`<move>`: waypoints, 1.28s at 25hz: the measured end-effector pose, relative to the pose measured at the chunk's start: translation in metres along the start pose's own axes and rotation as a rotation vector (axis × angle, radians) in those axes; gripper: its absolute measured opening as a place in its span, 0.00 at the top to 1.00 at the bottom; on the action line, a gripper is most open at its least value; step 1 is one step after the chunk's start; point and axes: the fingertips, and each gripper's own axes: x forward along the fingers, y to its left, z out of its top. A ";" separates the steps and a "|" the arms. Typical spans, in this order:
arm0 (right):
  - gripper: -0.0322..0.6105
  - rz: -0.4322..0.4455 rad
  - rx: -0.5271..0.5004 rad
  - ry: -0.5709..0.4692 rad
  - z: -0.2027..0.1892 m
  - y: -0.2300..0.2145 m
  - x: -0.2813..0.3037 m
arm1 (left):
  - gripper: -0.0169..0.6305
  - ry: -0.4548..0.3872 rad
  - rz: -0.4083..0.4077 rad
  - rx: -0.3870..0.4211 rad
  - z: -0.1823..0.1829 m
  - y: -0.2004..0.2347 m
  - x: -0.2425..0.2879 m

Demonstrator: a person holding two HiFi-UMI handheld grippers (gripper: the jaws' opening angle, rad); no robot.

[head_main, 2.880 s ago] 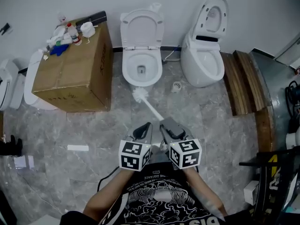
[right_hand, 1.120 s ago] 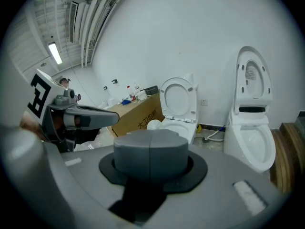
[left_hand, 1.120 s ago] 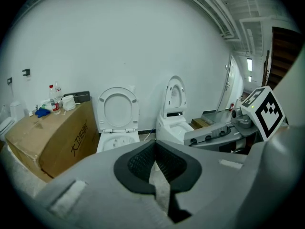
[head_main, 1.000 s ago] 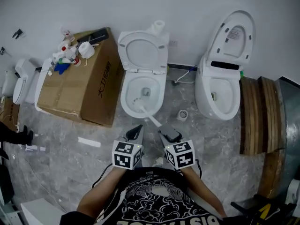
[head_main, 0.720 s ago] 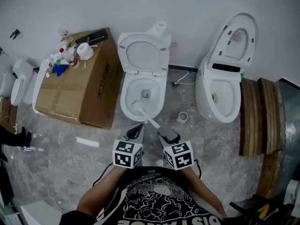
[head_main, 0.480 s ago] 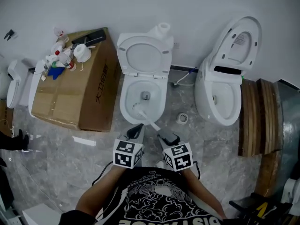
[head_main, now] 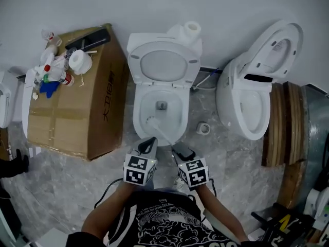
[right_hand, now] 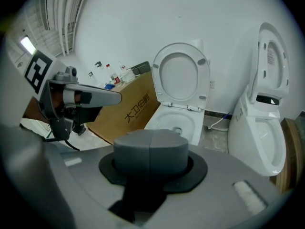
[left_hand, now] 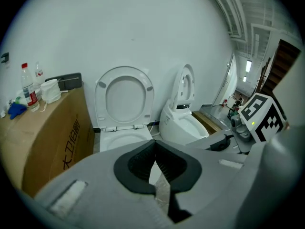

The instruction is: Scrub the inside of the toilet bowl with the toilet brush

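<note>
A white toilet (head_main: 138,118) stands against the wall with its seat and lid (head_main: 164,66) raised. The white toilet brush (head_main: 150,120) has its head down inside the bowl, left of the drain. Its thin handle slants back to my right gripper (head_main: 178,149), which is shut on the handle's grey end (right_hand: 150,154). My left gripper (head_main: 149,143) hovers beside it, just before the bowl's front rim, shut with nothing in it. The same toilet (left_hand: 119,137) shows ahead in the left gripper view, and in the right gripper view the bowl (right_hand: 177,120) lies straight ahead.
A cardboard box (head_main: 72,107) with bottles (head_main: 51,68) on top stands left of the toilet. A second toilet (head_main: 252,104) with its lid up stands to the right, beside wooden planks (head_main: 280,122). The small brush holder (head_main: 203,128) sits on the floor between the two toilets.
The brush head went from the floor in front of the toilet into the bowl. Over the last second it stayed in the bowl while I moved in closer.
</note>
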 end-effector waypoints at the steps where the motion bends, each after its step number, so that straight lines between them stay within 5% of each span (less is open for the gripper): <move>1: 0.72 -0.006 -0.003 0.016 0.000 -0.002 0.011 | 0.97 0.011 -0.004 -0.002 0.000 0.010 0.005; 14: 0.72 -0.004 0.053 0.252 -0.022 -0.009 0.102 | 0.97 0.096 -0.040 -0.025 -0.004 0.098 0.081; 32: 0.72 -0.180 0.158 0.351 -0.045 -0.069 0.102 | 0.97 0.154 -0.132 -0.002 -0.001 0.109 0.123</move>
